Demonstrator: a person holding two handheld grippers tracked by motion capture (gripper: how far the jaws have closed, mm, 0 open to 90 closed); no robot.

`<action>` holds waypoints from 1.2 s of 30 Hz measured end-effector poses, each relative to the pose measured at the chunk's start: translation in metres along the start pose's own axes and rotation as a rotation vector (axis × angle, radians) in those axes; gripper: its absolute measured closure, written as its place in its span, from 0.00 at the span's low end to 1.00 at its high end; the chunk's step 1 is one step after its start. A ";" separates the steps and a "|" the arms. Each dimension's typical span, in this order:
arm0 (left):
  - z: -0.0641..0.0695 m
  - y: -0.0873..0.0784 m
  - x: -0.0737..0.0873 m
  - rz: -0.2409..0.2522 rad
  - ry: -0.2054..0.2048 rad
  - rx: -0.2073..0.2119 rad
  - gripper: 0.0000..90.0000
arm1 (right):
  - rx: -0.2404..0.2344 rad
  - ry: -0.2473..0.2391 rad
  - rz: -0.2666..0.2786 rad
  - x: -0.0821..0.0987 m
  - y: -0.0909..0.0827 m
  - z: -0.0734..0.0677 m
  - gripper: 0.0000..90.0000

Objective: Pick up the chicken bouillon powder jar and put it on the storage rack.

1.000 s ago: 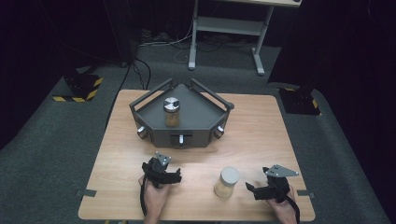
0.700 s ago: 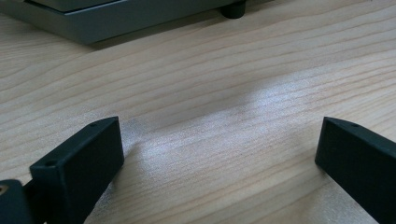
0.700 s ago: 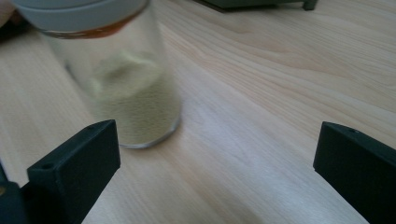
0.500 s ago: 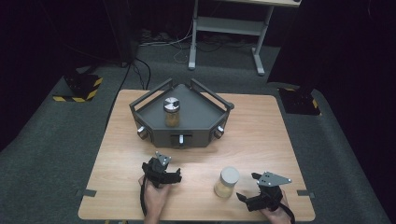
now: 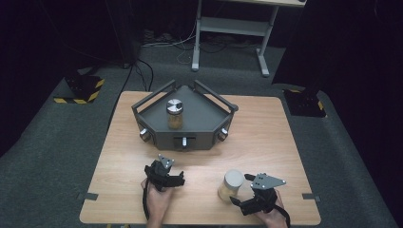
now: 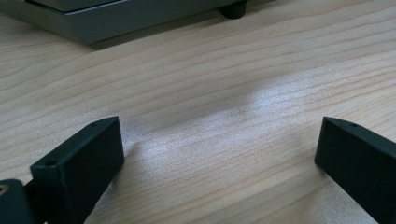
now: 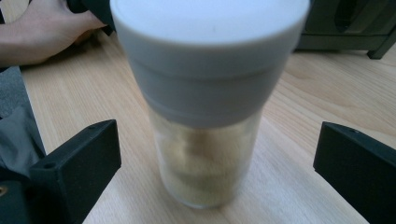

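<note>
- The left gripper [image 5: 177,181] is held low over the table [image 5: 285,137], at the near left part of the wooden top, in front of the grey tray [image 5: 199,121].
- Its jaws are spread wide in the left gripper view, with bare wood between them; nothing is pinched.
- The front edge of the grey tray [image 6: 116,23] is seen across the top of the left gripper view, well apart from the jaws.
- A second jar with a metal lid [image 5: 174,113] stands upright inside the grey tray, toward its left side.
- The white-lidded jar [image 5: 230,186] stands upright on the table near the front edge, to the right of the left gripper and just to the left of the right gripper [image 5: 237,203].
- In the right gripper view, the white-lidded jar [image 7: 208,116] is centred between the two jaws, close to the camera and blurred.
- The jaws of the right gripper are spread; a clear gap is left on each side of the jar, and no contact is made.
- A pale, yellowish filling is seen through the glass below the white lid.
- The left hand [image 7: 42,32] is visible in the upper left corner of the right gripper view.
</note>
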State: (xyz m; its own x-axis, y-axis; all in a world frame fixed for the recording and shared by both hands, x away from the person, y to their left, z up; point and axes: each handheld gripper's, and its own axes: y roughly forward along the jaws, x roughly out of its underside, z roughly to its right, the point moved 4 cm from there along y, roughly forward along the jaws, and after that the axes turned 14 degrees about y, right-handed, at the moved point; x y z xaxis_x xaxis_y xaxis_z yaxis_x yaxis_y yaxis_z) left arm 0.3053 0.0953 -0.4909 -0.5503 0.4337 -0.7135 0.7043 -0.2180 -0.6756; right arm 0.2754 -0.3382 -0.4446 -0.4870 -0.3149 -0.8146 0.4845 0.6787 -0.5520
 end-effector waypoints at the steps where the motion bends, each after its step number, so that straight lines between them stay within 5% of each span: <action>1: 0.000 0.000 0.000 0.000 0.000 0.000 0.01 | 0.000 0.000 0.000 0.000 0.000 0.000 0.00; 19: 0.000 0.000 0.000 0.002 -0.002 0.000 0.02 | 0.006 0.014 -0.004 -0.013 0.026 -0.009 0.08; 28: 0.000 0.000 0.000 0.002 -0.002 -0.001 0.02 | -0.011 -0.008 0.003 -0.015 0.028 -0.010 0.28; 36: 0.000 0.000 0.000 0.003 -0.002 -0.001 0.02 | -0.012 0.005 0.018 -0.014 0.026 -0.008 0.37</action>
State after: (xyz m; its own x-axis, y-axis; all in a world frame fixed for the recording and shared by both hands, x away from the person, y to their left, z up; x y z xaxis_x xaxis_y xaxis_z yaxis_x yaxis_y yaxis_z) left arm 0.3050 0.0955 -0.4911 -0.5495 0.4310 -0.7157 0.7060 -0.2185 -0.6736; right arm 0.2890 -0.3116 -0.4462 -0.4817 -0.2992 -0.8236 0.4845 0.6923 -0.5348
